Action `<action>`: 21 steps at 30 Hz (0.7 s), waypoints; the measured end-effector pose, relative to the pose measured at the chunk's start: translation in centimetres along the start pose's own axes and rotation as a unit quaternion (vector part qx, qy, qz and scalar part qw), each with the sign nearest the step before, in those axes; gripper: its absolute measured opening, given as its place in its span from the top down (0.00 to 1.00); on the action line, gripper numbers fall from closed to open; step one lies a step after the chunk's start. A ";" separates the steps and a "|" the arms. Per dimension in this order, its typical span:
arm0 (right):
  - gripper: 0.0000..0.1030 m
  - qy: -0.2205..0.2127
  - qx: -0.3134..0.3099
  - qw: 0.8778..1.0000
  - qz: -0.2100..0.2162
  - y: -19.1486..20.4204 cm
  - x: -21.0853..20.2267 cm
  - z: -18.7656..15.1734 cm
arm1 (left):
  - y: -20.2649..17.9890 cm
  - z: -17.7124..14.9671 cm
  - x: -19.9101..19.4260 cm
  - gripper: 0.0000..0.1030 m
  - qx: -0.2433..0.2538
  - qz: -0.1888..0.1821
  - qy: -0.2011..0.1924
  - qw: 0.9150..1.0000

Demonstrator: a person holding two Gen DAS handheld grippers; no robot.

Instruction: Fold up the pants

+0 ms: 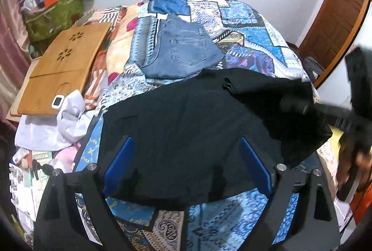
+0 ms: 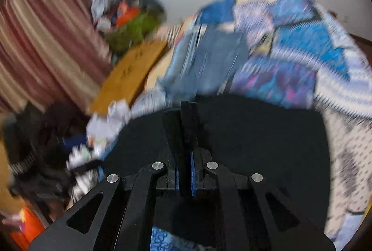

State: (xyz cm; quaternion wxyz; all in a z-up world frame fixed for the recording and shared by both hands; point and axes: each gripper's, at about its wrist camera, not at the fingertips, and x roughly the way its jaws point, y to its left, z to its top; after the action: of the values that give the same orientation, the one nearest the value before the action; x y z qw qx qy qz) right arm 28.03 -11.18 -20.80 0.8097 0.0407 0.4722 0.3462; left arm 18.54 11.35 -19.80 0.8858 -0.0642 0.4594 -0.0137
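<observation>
Black pants lie spread on the bed, directly ahead of and beneath both pairs of jaws, apparently laid flat for folding. Left gripper: jaws released wide over the cloth, gripping nothing. Right gripper: jaws clenched; whether fabric is pinched cannot be told. Beyond the jaws, folded jeans lie set aside. Green bag, far left, holds assorted clutter

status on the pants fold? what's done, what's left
Done: folded jeans lie on the patterned bedspread. In hand: black pants lie spread in front of them, one edge flipped over; left gripper open above them, right gripper shut, blurred. Left: remaining folds on the black pants.
</observation>
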 end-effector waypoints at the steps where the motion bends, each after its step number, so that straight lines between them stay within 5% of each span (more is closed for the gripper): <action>1: 0.90 0.015 -0.007 1.000 -0.003 0.2 0.8 -0.7 | 0.1 -0.1 0.0 0.11 0.000 0.002 0.001 1.000; 5: 0.78 0.046 -0.022 0.999 -0.005 0.6 1.6 -1.9 | -0.2 0.0 0.2 0.11 0.003 0.006 -0.001 1.000; 7: 0.60 0.064 -0.021 0.997 0.023 0.4 1.0 -1.9 | -0.7 0.5 0.2 0.11 0.006 0.003 -0.004 1.000; 12: 0.57 0.050 -0.038 0.997 0.040 0.0 -2.0 -1.1 | -2.8 2.5 0.4 0.10 0.026 -0.008 -0.017 0.999; 21: 0.49 -0.038 -0.067 0.994 -0.075 -4.6 -5.9 1.9 | -8.0 7.0 3.7 0.10 0.056 -0.041 -0.011 0.998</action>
State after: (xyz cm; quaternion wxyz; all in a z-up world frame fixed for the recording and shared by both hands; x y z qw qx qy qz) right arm 30.08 -17.68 -17.17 0.8514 -0.0358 0.4189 0.3137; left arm 26.71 3.82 -17.79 0.8915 -0.0332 0.4455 -0.0753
